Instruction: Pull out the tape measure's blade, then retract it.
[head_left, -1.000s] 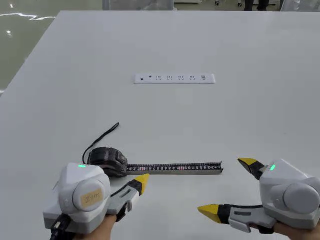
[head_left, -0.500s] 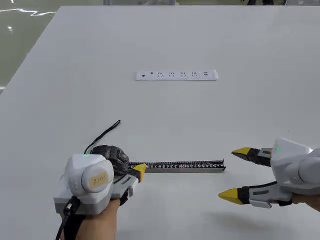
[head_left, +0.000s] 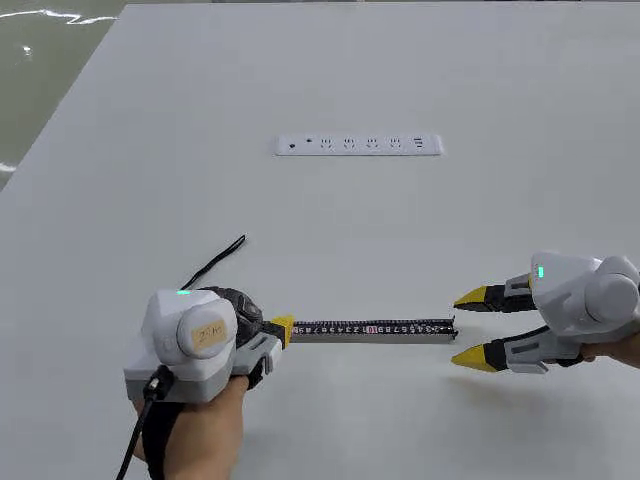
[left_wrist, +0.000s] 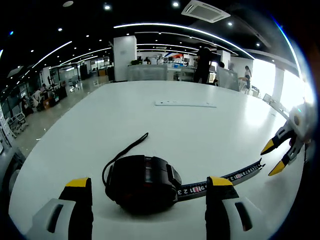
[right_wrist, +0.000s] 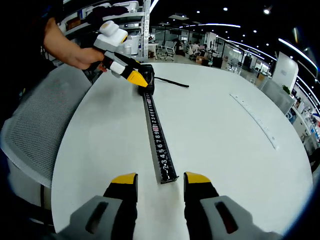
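- The left gripper (left_wrist: 149, 182) was nearest, held in a person's hand (head_left: 205, 432) at the near edge of the white table (head_left: 420, 230). Its claw was released, with the yellow-tipped jaws spread wide.
- The tape measure (left_wrist: 142, 181), a black case, lay on the table between those spread jaws. In the left gripper view neither jaw pressed on it. One tip stood over the start of the blade.
- The blade (head_left: 375, 328) was drawn out of the case and lay flat on the table, running straight toward the right gripper, numbers up.
- The right gripper (head_left: 466, 328) was also released. Its two tips stood one on each side of the blade's free end, which sat at the mouth of the gap, not pinched.
- The black wrist strap (head_left: 215, 262) trailed from the case's far side across the table.
- Farther off, well apart from the rest, a white power strip (head_left: 358, 145) lay flat on the tabletop.
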